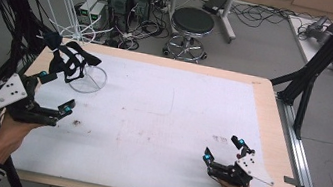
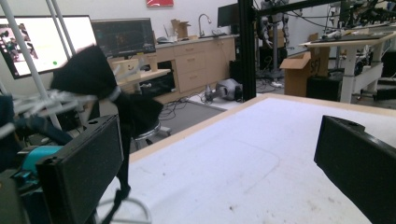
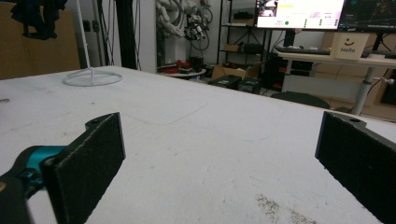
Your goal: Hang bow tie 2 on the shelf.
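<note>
Here both tools, left (image 1: 56,92) and right (image 1: 223,148), gape near limp black cloth (image 1: 70,63) on wire rack (image 1: 62,1).

Your way across the desk (image 1: 160,123) is open from the near edge to the far edge and out to the right. At the far left corner, the white wire rack (image 1: 75,3) and the black strappy garment (image 1: 70,63) hanging on it block passage.
</note>
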